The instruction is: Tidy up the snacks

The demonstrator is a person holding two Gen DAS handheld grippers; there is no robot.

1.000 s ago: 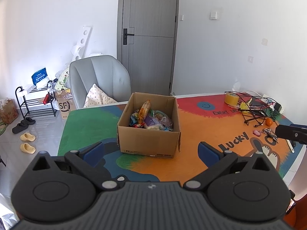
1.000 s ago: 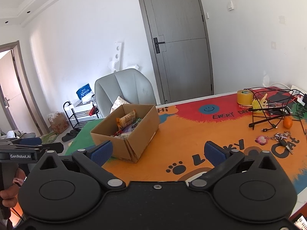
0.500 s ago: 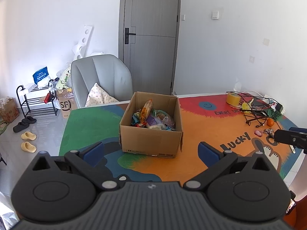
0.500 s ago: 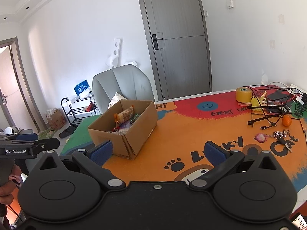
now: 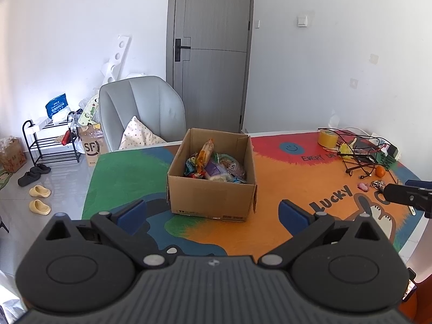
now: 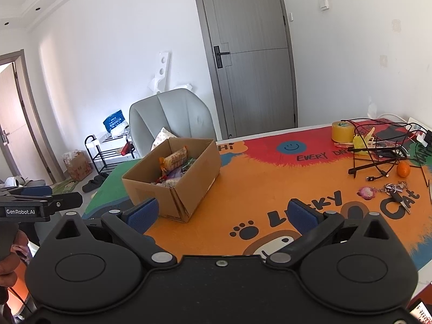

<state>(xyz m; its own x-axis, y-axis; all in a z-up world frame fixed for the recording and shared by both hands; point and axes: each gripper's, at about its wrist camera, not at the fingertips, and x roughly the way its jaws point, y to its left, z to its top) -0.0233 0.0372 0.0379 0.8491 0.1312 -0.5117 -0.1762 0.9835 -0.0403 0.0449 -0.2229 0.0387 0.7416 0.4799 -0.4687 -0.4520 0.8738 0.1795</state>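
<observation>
On the colourful table mat (image 5: 283, 178) the cardboard box (image 5: 213, 186) stands open at the middle, and the snacks (image 5: 213, 166) lie heaped inside it, a tall orange packet (image 6: 174, 159) leaning up above the rest; we see no snack packet loose on the mat itself. Our left gripper (image 5: 213, 213) hangs on the near side of the box with its blue pads spread wide and nothing between them. Our right gripper (image 6: 222, 212) is held to the right of the box, equally wide apart and empty, over the bare orange part of the mat. Far right lie a tape roll (image 6: 342, 131), a tangle of cables (image 6: 378, 151), an orange fruit (image 6: 403, 168) and keys (image 6: 395, 190), all well apart from the box. We judge this fits either end of the job: snacks gathered into the box and both tools drawn clear, or a full box waiting to be sorted. Any reach into it would call for coming down over the rim and closing on one packet.
</observation>
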